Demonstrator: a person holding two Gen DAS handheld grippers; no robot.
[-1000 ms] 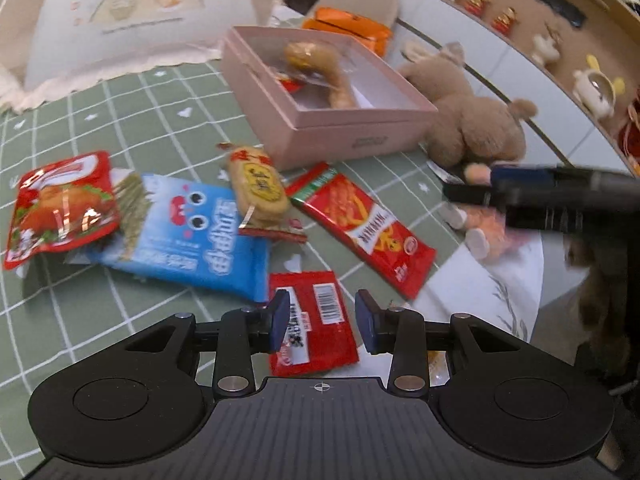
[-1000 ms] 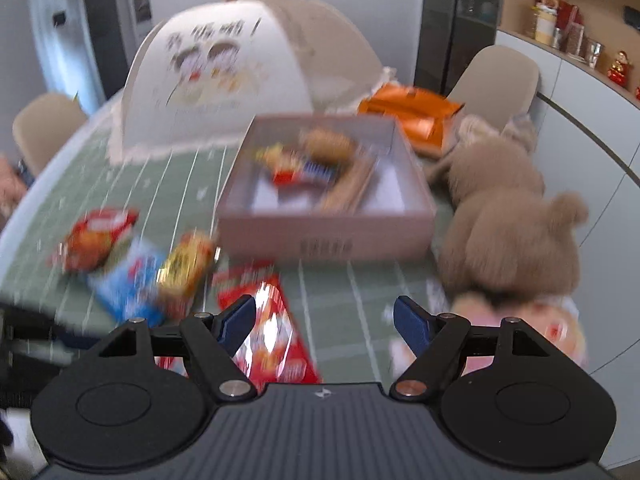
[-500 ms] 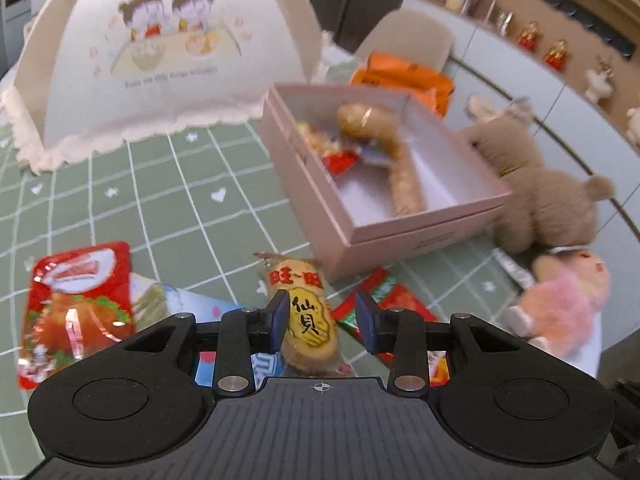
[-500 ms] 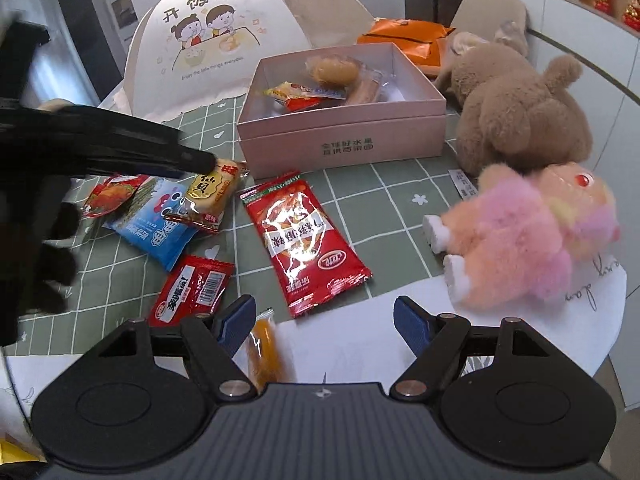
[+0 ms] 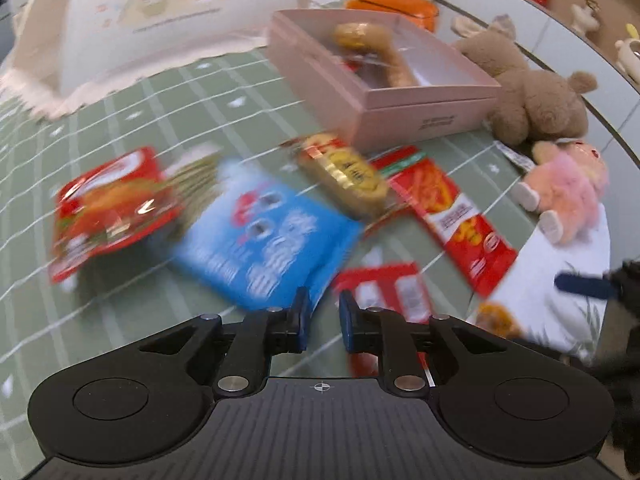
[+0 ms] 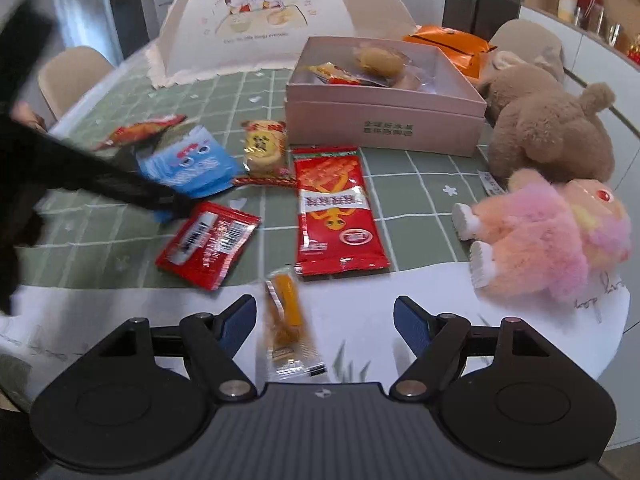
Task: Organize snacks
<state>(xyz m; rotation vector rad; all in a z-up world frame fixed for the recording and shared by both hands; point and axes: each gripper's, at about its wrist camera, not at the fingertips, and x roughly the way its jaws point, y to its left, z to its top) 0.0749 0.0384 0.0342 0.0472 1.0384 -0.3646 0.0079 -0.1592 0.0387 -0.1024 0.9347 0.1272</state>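
Note:
A pink box (image 6: 384, 126) holds a few snacks at the back of the table; it also shows in the left wrist view (image 5: 424, 118). Loose snacks lie in front: a blue packet (image 5: 260, 240), a red packet at the left (image 5: 108, 208), a yellow rice cracker (image 5: 348, 176), a long red packet (image 6: 336, 212), a small red sachet (image 6: 208, 244) and a small orange stick snack (image 6: 286, 320). My left gripper (image 5: 323, 322) is open with a narrow gap, empty, above the blue packet's near corner and the red sachet. My right gripper (image 6: 324, 322) is wide open, with the orange stick between its fingers.
A white mesh food cover (image 6: 276, 16) stands at the back left. A brown plush bear (image 6: 548, 128) and a pink plush toy (image 6: 552, 236) sit at the right. An orange bag (image 6: 444, 44) lies behind the box. The table edge is near.
The left gripper has pulled back and down towards the blue packet and red sachet; its view is blurred by motion. The right gripper has moved forward over the orange stick snack.

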